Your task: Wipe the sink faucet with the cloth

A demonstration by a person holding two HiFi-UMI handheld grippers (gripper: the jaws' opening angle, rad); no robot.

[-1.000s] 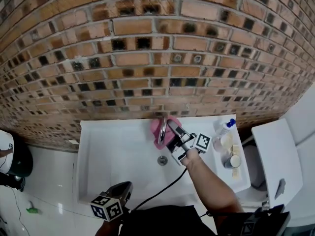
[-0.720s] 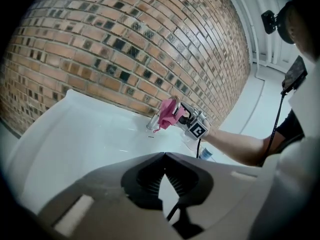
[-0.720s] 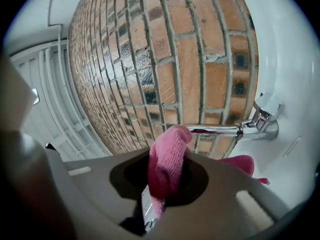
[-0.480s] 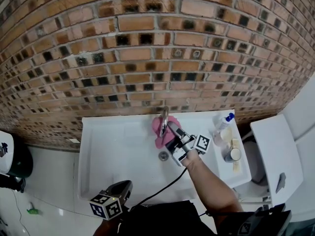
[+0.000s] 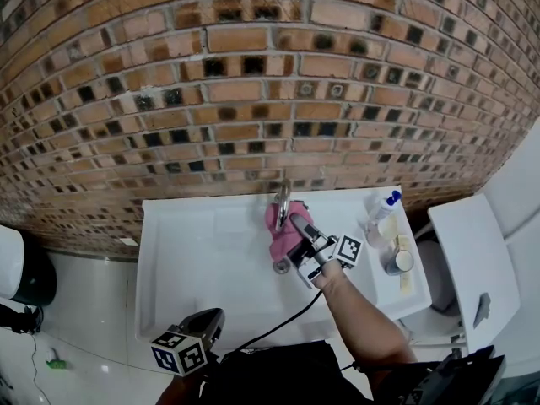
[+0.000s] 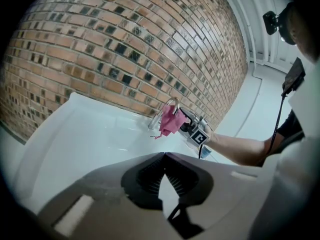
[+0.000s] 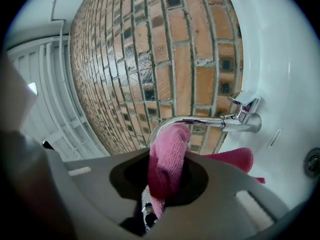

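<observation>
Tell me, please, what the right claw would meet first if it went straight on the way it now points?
The curved chrome faucet spout; the pink microfibre cloth clamped in the right claw seems to touch it, though depth is unclear.

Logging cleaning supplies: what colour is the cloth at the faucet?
Pink cloth, clearest in the right gripper view.

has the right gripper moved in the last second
Yes. In the head view the right gripper, shut on the pink cloth, has slid slightly away from the brick wall, closer to the sink drain.
</observation>
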